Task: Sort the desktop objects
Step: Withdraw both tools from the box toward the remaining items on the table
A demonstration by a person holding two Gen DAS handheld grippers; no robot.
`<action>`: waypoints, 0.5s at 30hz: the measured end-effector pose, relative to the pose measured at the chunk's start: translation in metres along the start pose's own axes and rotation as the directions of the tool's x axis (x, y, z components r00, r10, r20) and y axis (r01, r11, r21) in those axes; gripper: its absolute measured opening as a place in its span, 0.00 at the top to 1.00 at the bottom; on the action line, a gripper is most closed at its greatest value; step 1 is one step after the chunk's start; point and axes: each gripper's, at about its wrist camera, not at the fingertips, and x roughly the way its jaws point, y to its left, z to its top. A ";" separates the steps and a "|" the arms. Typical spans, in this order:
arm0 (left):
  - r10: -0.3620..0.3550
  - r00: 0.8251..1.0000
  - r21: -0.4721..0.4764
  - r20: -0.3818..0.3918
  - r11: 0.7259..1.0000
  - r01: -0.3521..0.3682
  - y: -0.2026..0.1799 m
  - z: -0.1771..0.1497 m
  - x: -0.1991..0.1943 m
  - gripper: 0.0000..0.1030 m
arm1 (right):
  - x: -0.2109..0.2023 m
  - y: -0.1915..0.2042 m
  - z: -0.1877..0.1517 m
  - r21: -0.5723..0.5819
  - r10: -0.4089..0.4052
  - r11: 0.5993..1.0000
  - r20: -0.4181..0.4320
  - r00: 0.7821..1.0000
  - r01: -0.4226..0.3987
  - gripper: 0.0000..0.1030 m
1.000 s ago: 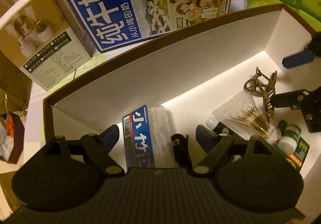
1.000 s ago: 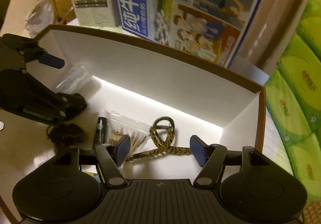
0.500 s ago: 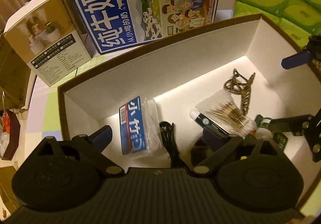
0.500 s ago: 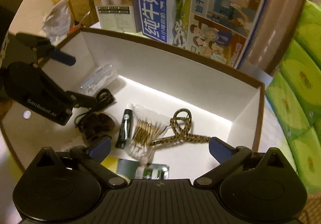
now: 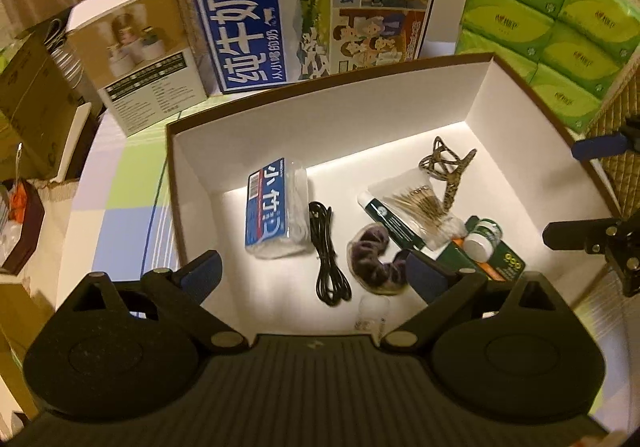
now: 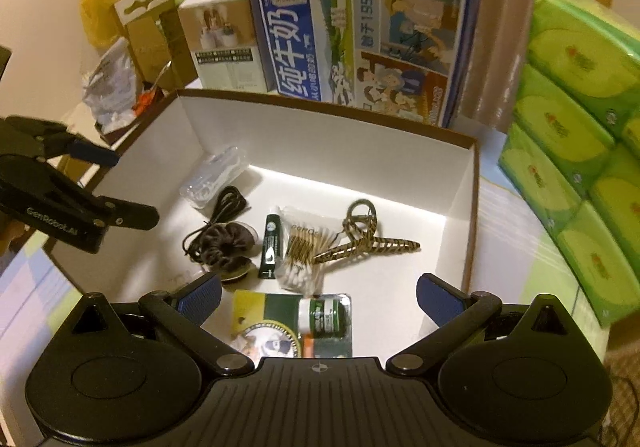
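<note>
A white box with a brown rim (image 5: 320,81) holds a blue tissue pack (image 5: 276,207), a black cable (image 5: 328,255), a purple scrunchie (image 5: 374,261), a green tube (image 5: 394,221), a bag of cotton swabs (image 5: 420,203), a leopard-print hair claw (image 5: 446,167) and a small bottle on a green card (image 5: 482,239). My left gripper (image 5: 312,273) hangs open above the box's near left part, holding nothing. My right gripper (image 6: 319,298) is open and empty over the near right part, above the bottle card (image 6: 320,317); the hair claw (image 6: 368,239) lies ahead of it.
Behind the box stand a blue milk carton (image 5: 312,7) and a white and brown product box (image 5: 136,51). Green tissue packs (image 5: 552,19) are stacked at the right. A chequered cloth (image 5: 120,199) covers the table on the left, with cartons and bags beyond.
Both grippers have risen and drawn back from the box, and their jaws have widened. The tissue pack and the hair claw that lay between the fingers stay on the box floor.
</note>
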 end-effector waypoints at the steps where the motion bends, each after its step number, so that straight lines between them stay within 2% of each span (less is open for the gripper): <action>1: -0.001 1.000 -0.008 0.005 1.000 0.001 0.000 -0.002 -0.005 0.06 | -0.004 0.002 -0.002 0.009 -0.001 1.000 0.006 1.000 0.001 0.02; 15: 0.033 0.997 -0.059 0.066 0.998 -0.029 -0.015 -0.043 -0.073 0.06 | -0.056 0.035 -0.033 0.036 -0.027 0.999 0.097 0.995 0.024 0.02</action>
